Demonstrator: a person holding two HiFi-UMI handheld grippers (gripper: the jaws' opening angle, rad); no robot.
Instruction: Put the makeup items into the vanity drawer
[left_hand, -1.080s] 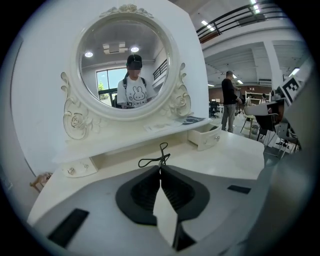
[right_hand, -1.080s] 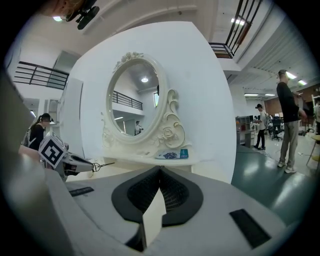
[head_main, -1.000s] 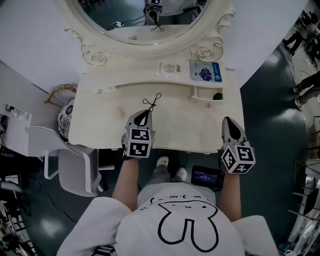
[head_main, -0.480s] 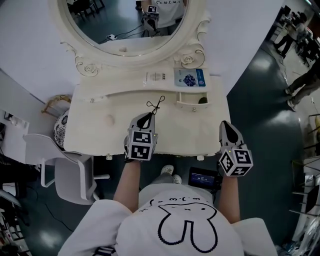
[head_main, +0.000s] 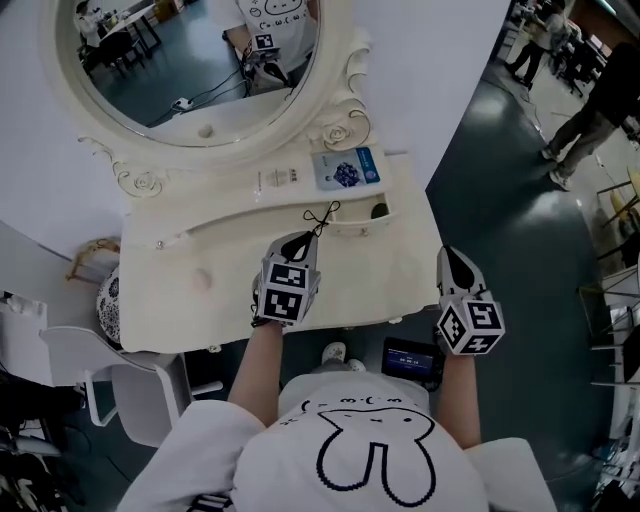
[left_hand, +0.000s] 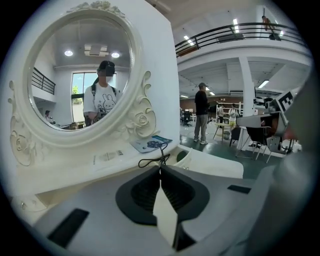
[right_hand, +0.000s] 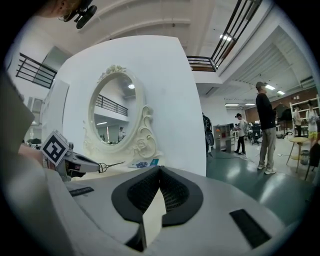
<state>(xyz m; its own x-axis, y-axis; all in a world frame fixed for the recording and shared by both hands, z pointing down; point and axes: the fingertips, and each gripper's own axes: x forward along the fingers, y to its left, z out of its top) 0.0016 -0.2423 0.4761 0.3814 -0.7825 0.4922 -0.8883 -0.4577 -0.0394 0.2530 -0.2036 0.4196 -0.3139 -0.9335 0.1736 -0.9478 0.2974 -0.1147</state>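
My left gripper (head_main: 301, 241) hovers over the middle of the white vanity top (head_main: 210, 300), shut on a thin black looped wire item (head_main: 322, 217) that sticks out past its tips toward the small open drawer (head_main: 352, 227). In the left gripper view the wire item (left_hand: 153, 161) curls just ahead of the closed jaws of the left gripper (left_hand: 160, 168). Something dark (head_main: 379, 211) lies inside the drawer. A blue packet (head_main: 346, 170) and a white flat item (head_main: 276, 178) rest on the shelf under the mirror. My right gripper (head_main: 450, 259) is shut and empty beside the vanity's right front corner.
A large oval mirror (head_main: 190, 70) in an ornate frame stands behind the shelf. A white chair (head_main: 110, 385) and a patterned round object (head_main: 104, 300) are at the left. A dark screen device (head_main: 410, 358) sits below the vanity's edge. People stand on the floor to the right (head_main: 590, 100).
The left gripper has carried the black wire item back and to the right, closer to the open drawer. The right gripper shifted slightly along the vanity's right side, and the head view has swung.
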